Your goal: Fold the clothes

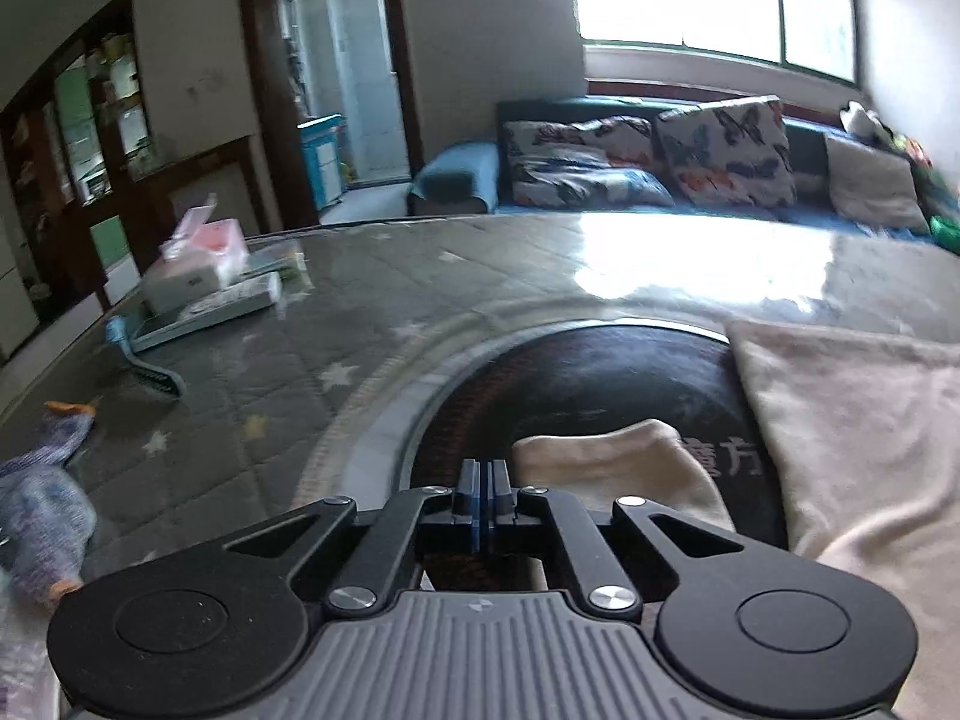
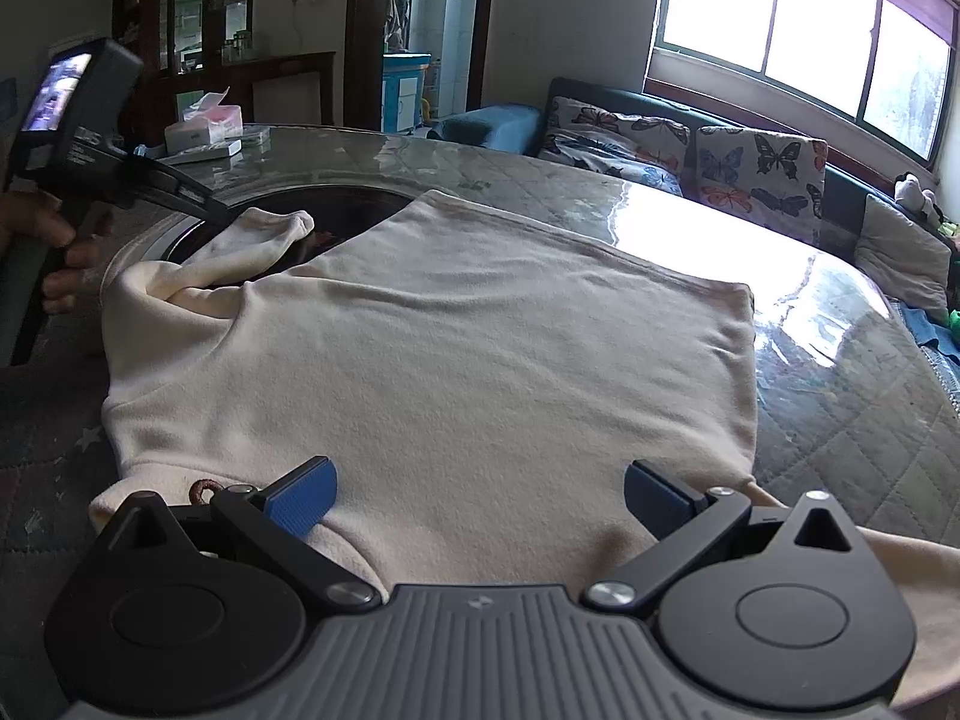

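Near the bench's (image 2: 840,420) front edge, the right tongs (image 2: 477,495) are held released over the collar end of a cream sweatshirt (image 2: 450,360), which is spread flat across the bench. Farther off, toward the left edge, one sleeve (image 2: 252,240) is shown beside the clenched left tongs (image 1: 483,495); a grasp on it cannot be confirmed. No fold is judged complete.

Pretty lived-in living room. A big window (image 2: 804,42) blasts daylight in, leaving a white glare patch on the glossy tabletop (image 2: 690,222). Below the window sits a dark sofa (image 2: 606,93) loaded with butterfly-print cushions (image 2: 759,165). A dark wood cabinet (image 2: 192,18) with glass doors lines the far wall, beside an open doorway (image 2: 420,30). Walls are plain off-white.
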A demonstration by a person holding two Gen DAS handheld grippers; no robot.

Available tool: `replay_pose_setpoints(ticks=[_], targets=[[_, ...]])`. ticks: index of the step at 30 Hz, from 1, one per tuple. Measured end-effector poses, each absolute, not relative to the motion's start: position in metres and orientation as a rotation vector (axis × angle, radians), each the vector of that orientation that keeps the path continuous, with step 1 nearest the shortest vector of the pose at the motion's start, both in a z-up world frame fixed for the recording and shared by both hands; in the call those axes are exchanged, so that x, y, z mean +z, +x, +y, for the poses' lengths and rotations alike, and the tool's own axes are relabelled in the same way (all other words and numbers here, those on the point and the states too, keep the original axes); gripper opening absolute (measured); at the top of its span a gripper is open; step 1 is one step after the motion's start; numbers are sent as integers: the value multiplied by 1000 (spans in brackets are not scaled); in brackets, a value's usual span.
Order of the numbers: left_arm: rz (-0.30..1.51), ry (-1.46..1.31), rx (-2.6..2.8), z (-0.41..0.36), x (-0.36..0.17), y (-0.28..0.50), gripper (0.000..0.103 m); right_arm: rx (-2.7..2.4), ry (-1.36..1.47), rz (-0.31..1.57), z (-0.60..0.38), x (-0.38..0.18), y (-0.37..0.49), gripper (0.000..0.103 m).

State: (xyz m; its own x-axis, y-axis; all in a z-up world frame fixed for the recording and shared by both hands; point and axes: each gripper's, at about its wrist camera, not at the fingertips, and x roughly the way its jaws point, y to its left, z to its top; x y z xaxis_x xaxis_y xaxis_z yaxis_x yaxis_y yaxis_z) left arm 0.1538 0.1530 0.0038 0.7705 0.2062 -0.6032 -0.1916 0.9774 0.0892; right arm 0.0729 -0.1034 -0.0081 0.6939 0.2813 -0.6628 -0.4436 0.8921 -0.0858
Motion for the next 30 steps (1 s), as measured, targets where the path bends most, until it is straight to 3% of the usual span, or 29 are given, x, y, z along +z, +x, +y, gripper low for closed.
replay_pose_setpoints(ticks=[6, 7, 8, 11, 18, 23, 30], targets=[[667, -8, 150, 154, 8, 155, 11, 405, -249, 693, -101, -8, 73, 103], [670, 0, 144, 151, 6, 158, 17, 405, -250, 693, -100, -8, 73, 103], [673, 8, 139, 147, 5, 160, 32, 405, -250, 694, -100, -8, 73, 103], [682, 23, 143, 141, -1, 169, 46, 407, -249, 696, -101, -8, 73, 103], [694, 16, 134, 139, -8, 181, 45, 409, -234, 702, -102, -8, 74, 103], [681, 5, 86, 138, -8, 179, 12, 409, -222, 704, -104, -9, 74, 103], [637, -24, 99, 146, 4, 163, 9, 402, -224, 699, -103, -9, 72, 103]])
